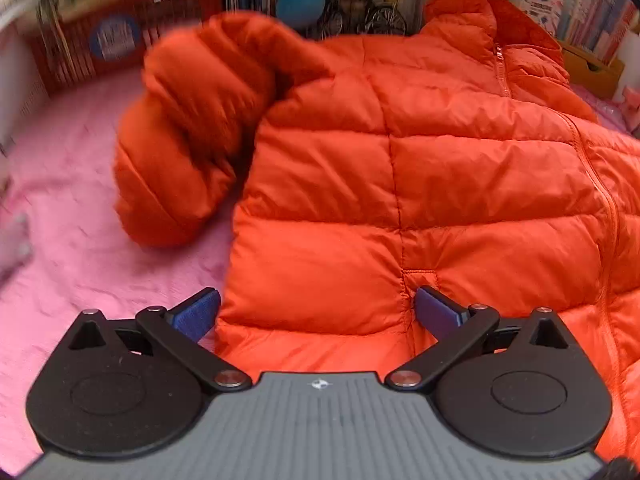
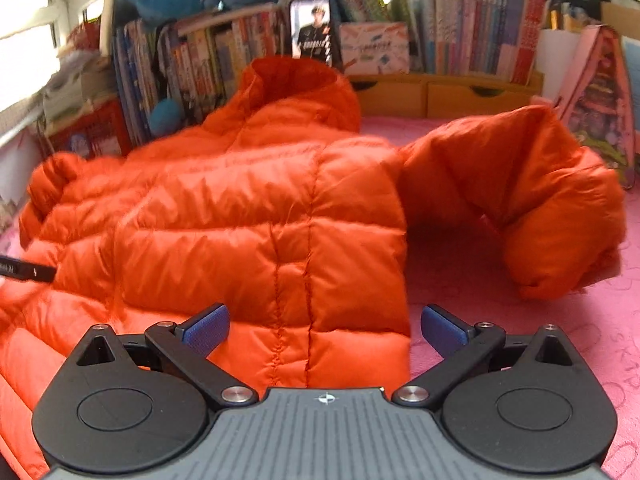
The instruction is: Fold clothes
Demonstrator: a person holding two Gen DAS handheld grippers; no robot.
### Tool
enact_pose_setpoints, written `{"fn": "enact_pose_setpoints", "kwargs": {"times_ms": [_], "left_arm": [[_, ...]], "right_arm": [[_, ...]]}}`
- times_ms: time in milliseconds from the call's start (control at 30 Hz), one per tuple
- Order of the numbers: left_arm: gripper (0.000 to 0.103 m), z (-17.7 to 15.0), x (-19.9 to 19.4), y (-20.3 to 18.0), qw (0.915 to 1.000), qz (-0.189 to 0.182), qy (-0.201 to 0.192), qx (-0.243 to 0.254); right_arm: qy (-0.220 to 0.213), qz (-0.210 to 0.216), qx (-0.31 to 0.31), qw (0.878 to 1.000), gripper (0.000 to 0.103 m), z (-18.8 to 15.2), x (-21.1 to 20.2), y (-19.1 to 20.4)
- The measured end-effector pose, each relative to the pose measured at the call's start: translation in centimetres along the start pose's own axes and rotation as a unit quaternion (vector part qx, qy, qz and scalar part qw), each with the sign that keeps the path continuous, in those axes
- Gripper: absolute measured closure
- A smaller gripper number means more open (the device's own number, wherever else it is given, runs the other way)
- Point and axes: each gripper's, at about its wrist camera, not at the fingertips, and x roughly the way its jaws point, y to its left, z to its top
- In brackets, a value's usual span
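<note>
An orange quilted puffer jacket [image 1: 400, 168] lies front up on a pink blanket [image 1: 80, 272], hood toward the bookshelves. In the left wrist view one sleeve [image 1: 180, 132] curls beside the body, blurred. My left gripper [image 1: 318, 314] is open over the jacket's lower left hem, its blue pads [image 1: 198, 314] spread with fabric below them. In the right wrist view the jacket [image 2: 240, 220] fills the middle and its other sleeve [image 2: 532, 200] arches up at the right. My right gripper [image 2: 326, 330] is open above the lower right corner of the hem, holding nothing.
Bookshelves [image 2: 460, 28] packed with books line the far side, with wooden drawers [image 2: 440, 96] below. A red crate [image 1: 120, 40] stands at the far left. A pink bag [image 2: 600, 100] leans at the right. Part of the left gripper tool [image 2: 28, 270] pokes in at the left edge.
</note>
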Motion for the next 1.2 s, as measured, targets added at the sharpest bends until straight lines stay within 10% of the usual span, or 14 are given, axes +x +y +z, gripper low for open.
{"fn": "enact_pose_setpoints", "kwargs": {"times_ms": [600,733,867,1200], "left_arm": [[0.000,-1.0,-0.1,0.1,0.9991,-0.012,-0.032,0.026],[0.010,-2.1,-1.2,0.3,0.9978,-0.035,-0.047,0.031],[0.041,-2.8,-3.1,0.1,0.9953,-0.062,-0.066,0.033],[0.060,-4.1,-5.2,1.1,0.9938,-0.080,-0.068,0.034]], "right_arm": [[0.039,-0.001,0.009,0.999,0.000,0.4,1.9,0.0],[0.024,0.016,-0.004,1.000,0.036,-0.2,0.5,0.7],[-0.004,0.021,-0.024,0.999,0.068,-0.7,-1.3,1.6],[-0.009,0.039,0.017,0.999,0.083,-0.9,-3.8,-0.3]]}}
